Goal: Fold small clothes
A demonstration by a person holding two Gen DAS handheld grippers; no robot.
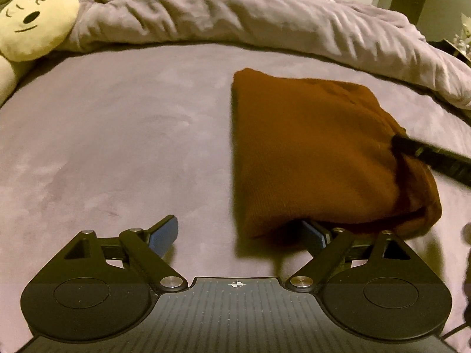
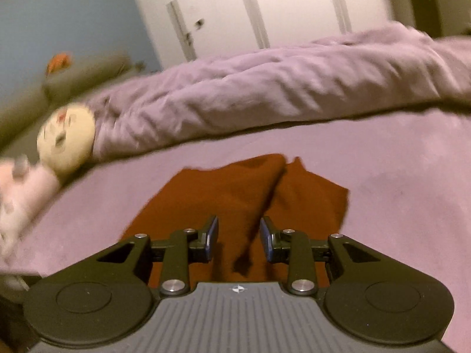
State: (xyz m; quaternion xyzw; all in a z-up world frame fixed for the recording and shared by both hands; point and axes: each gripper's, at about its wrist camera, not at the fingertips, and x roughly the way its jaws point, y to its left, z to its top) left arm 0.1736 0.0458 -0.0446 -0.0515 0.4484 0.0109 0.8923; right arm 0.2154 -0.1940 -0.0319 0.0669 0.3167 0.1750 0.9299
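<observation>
Item: brown knit garment (image 1: 318,147), small, lying on the mauve bed sheet (image 1: 117,147); in the left wrist view it sits at about 2 o'clock, already doubled over, near edge lifted off the sheet. Left claw (image 1: 241,235): released, jaws spread wide; its right pad (image 1: 313,235) is tucked under the garment's near edge, its left pad (image 1: 164,232) lies on bare sheet, so nothing is pinched. Right claw (image 2: 239,236): released, jaws apart, poised over the garment (image 2: 235,194) at 12 o'clock in its own view; a dark ridge of cloth (image 2: 265,206) runs between the pads without being gripped. Surroundings: rumpled duvet (image 1: 265,14) along the far side, cream plush toy (image 1: 32,20) at 10 o'clock, well apart from the work. Handling note, as judgement: the step appears to be settling or completing a fold. To do it well, slide the left pad out low and flat so the lifted edge drops without dragging the layers askew; let the right claw press or smooth along the ridge, not pull it. Knit cloth clings to pads, so withdraw slowly and check that the edges align.
</observation>
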